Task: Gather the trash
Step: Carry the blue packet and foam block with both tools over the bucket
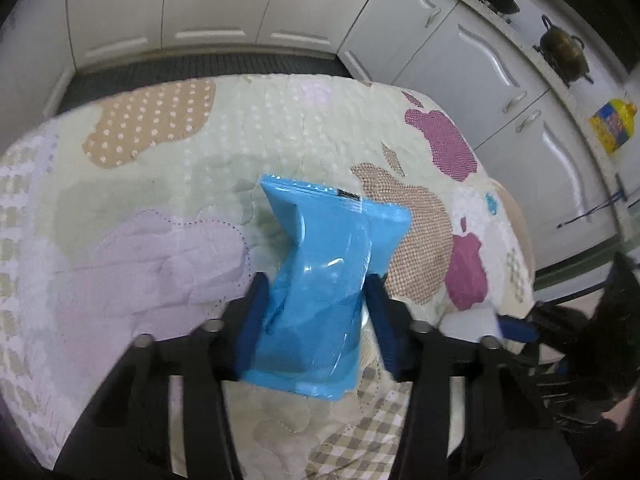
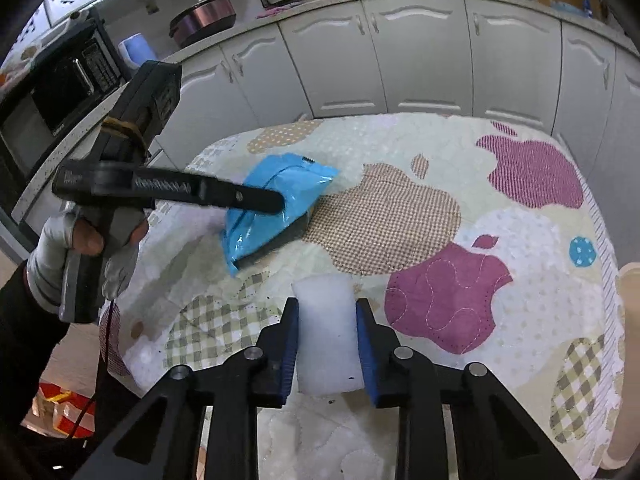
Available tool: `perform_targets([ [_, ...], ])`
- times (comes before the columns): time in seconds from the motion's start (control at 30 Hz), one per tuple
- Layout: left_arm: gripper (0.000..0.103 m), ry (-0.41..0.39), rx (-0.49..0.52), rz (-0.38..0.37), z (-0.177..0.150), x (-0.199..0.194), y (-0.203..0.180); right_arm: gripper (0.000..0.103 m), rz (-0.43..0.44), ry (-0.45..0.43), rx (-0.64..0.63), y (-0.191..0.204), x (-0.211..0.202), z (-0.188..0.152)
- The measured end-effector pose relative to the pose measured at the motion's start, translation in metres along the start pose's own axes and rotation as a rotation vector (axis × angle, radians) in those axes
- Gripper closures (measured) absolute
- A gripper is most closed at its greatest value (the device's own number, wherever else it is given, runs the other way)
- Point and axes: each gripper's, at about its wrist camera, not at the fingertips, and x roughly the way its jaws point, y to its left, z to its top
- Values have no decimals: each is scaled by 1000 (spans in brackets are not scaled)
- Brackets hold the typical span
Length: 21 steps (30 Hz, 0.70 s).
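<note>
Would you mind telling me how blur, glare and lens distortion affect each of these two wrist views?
Left wrist view: motion blur softens the quilted cloth; glare streaks the blue packet; cabinet lines bow, corners go dark. Right wrist view: sharper on the white foam block; the left gripper is slightly smeared; the counter edge curves, and the rim is vignetted.

no legible text, microwave brand blurred
</note>
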Motion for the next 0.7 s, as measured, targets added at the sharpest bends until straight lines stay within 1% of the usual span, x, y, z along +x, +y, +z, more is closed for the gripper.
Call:
perform_targets([
  [0.1,74,-20,-18,-7,-8,-6,-7,79,10,-36,6,0,-9,2],
  [0.13,74,-31,-23,-2,-11,-10,-10,79,9,-52,9,-1,-14,3],
  [0.23,74,-62,-38,-6,-21,-18,-20,79,5,-80,24,-5,-22,6],
  [0.47,74,-130,-72,22,-37,-34,-41,79,-18,-131,59,-10,-35,10],
  [0.7,74,-191,-61,87,-46,-40,-62,79,-56,-170,73,-12,-46,9],
])
